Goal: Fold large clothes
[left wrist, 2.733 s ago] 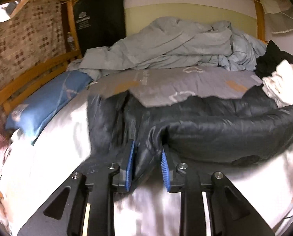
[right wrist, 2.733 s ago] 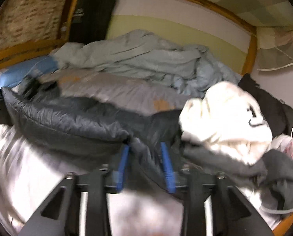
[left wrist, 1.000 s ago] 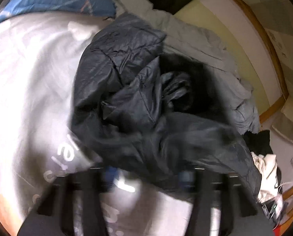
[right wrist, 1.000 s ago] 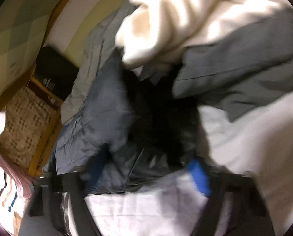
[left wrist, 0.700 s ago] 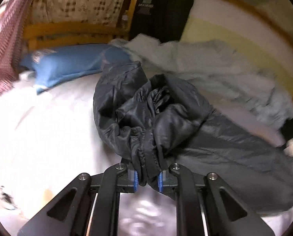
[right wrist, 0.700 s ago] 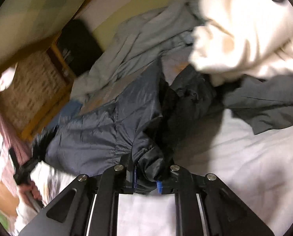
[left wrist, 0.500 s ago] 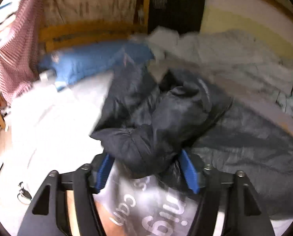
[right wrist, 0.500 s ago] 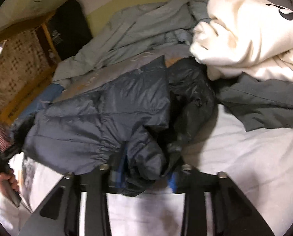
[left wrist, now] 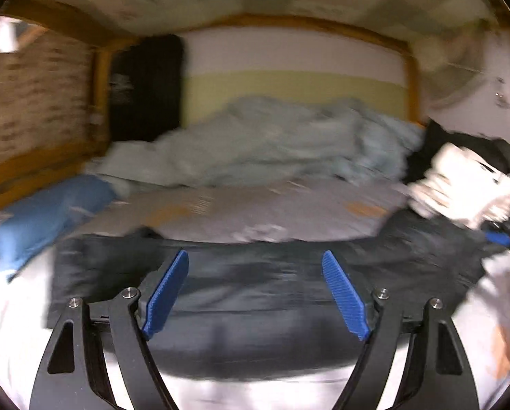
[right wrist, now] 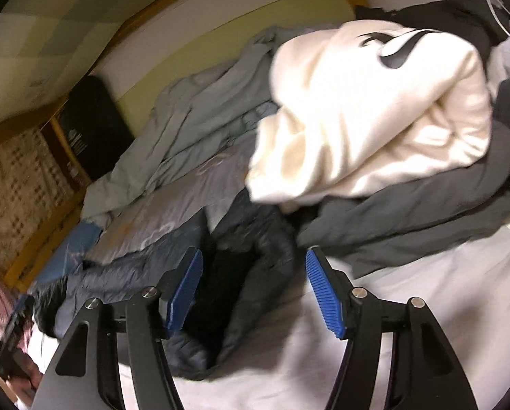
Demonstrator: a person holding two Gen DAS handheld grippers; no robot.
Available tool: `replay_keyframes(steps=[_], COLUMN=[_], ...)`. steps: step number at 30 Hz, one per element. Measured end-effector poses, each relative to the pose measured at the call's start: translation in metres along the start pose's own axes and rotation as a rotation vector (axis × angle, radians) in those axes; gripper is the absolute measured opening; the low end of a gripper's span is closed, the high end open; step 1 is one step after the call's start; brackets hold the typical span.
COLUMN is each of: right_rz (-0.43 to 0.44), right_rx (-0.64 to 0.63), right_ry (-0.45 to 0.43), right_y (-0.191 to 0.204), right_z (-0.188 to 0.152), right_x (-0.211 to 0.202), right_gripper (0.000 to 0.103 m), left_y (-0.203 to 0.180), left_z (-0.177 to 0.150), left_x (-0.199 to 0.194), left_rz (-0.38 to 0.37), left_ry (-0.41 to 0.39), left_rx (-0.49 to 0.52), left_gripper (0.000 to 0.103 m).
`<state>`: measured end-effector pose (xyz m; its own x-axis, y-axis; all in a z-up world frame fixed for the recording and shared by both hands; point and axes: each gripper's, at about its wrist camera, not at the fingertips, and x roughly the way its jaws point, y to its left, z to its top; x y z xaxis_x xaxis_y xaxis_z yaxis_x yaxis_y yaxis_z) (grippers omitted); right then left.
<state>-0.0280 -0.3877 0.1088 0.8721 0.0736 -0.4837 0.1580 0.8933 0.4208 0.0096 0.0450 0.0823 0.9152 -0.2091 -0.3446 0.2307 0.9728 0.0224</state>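
Note:
A dark puffy jacket (left wrist: 255, 294) lies folded into a long band across the white bed sheet (left wrist: 22, 335). My left gripper (left wrist: 255, 263) hovers above its middle, its jaws opening wide, with nothing pressed between the blue pads (left wrist: 166, 294). In the right wrist view the same jacket (right wrist: 248, 273) runs away to the left. Its near end lies below my right gripper (right wrist: 253, 263), whose jaws are also opening and hold nothing. The other gripper (right wrist: 12, 335) shows small at the jacket's far end.
A crumpled pale grey duvet (left wrist: 272, 143) fills the back of the bed by the wall. A blue pillow (left wrist: 39, 218) lies at the left. A cream sweatshirt (right wrist: 374, 112) on a dark grey garment (right wrist: 408, 215) is heaped at the right. A wooden frame (left wrist: 410, 85) surrounds the bed.
Both grippers let go of the jacket, opened wide and rose away from it. The jacket now lies flatter, folded in a band on the sheet.

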Motion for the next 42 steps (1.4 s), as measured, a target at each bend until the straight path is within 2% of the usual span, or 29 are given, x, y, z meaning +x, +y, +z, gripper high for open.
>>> replay_keyframes(steps=[2, 4, 6, 10, 14, 17, 18, 19, 20, 21, 22, 24, 28, 32, 33, 35, 38, 39, 40, 41, 42], right_rz=[-0.024, -0.010, 0.020, 0.068, 0.038, 0.085, 0.112, 0.124, 0.123, 0.099, 0.083, 0.083, 0.184, 0.272, 0.270, 0.218, 0.075, 0.030, 0.024, 0.025, 0.024], right_rx=[0.005, 0.006, 0.020, 0.057, 0.067, 0.115, 0.122, 0.111, 0.080, 0.013, -0.035, -0.136, -0.243, -0.227, -0.224, -0.252, -0.281, -0.288, -0.286, -0.285, -0.290], right_ry=[0.011, 0.044, 0.089, 0.202, 0.271, 0.293, 0.286, 0.282, 0.282, 0.272, 0.251, 0.154, -0.038, -0.190, -0.205, -0.163, -0.131, -0.069, -0.038, -0.031, -0.050], right_y=[-0.009, -0.014, -0.017, -0.026, -0.034, -0.039, -0.037, -0.034, -0.028, -0.018, -0.010, 0.010, 0.053, 0.064, 0.065, 0.064, 0.062, 0.059, 0.051, 0.047, 0.048], right_z=[0.005, 0.009, 0.010, 0.007, 0.005, 0.010, 0.012, 0.012, 0.013, 0.013, 0.012, 0.013, 0.030, 0.044, 0.045, 0.042, 0.034, 0.035, 0.037, 0.036, 0.039], right_x=[0.002, 0.011, 0.025, 0.069, 0.113, 0.139, 0.145, 0.147, 0.149, 0.149, 0.146, 0.128, 0.070, 0.011, -0.002, -0.011, 0.004, 0.018, 0.022, 0.027, 0.031], right_gripper=[0.065, 0.065, 0.065, 0.064, 0.064, 0.064, 0.061, 0.045, 0.034, 0.010, 0.007, 0.006, 0.005, 0.003, 0.003, 0.003, 0.008, 0.023, 0.049, 0.061, 0.066], left_y=[-0.020, -0.032, -0.039, -0.032, -0.036, -0.038, -0.037, -0.035, -0.033, -0.030, -0.028, -0.027, -0.031, -0.034, -0.033, -0.034, -0.055, -0.066, -0.076, -0.085, -0.095], left_z=[0.005, 0.010, 0.010, -0.015, -0.040, -0.046, -0.047, -0.048, -0.049, -0.049, -0.049, -0.048, -0.049, -0.047, -0.044, -0.033, -0.012, -0.005, 0.000, 0.004, 0.007], left_x=[0.021, 0.045, 0.078, 0.114, 0.130, 0.133, 0.134, 0.133, 0.133, 0.132, 0.133, 0.131, 0.133, 0.127, 0.119, 0.101, 0.080, 0.075, 0.072, 0.070, 0.070], left_rz=[-0.050, -0.081, -0.064, -0.041, 0.018, 0.019, 0.012, 0.004, -0.005, -0.016, -0.023, -0.037, -0.029, -0.028, -0.050, -0.144, -0.236, -0.257, -0.284, -0.317, -0.348], left_ry=[0.057, 0.091, 0.155, 0.297, 0.342, 0.347, 0.349, 0.350, 0.349, 0.348, 0.348, 0.343, 0.369, 0.365, 0.350, 0.307, 0.247, 0.238, 0.231, 0.227, 0.230], left_rx=[0.029, 0.038, 0.036, -0.016, 0.057, 0.058, 0.049, 0.040, 0.028, 0.015, 0.005, -0.008, 0.009, 0.010, -0.018, -0.090, -0.072, -0.046, -0.028, -0.019, -0.014], left_gripper=[0.080, 0.080, 0.078, 0.074, 0.074, 0.074, 0.074, 0.074, 0.074, 0.074, 0.074, 0.074, 0.074, 0.071, 0.070, 0.070, 0.070, 0.070, 0.070, 0.070, 0.070])
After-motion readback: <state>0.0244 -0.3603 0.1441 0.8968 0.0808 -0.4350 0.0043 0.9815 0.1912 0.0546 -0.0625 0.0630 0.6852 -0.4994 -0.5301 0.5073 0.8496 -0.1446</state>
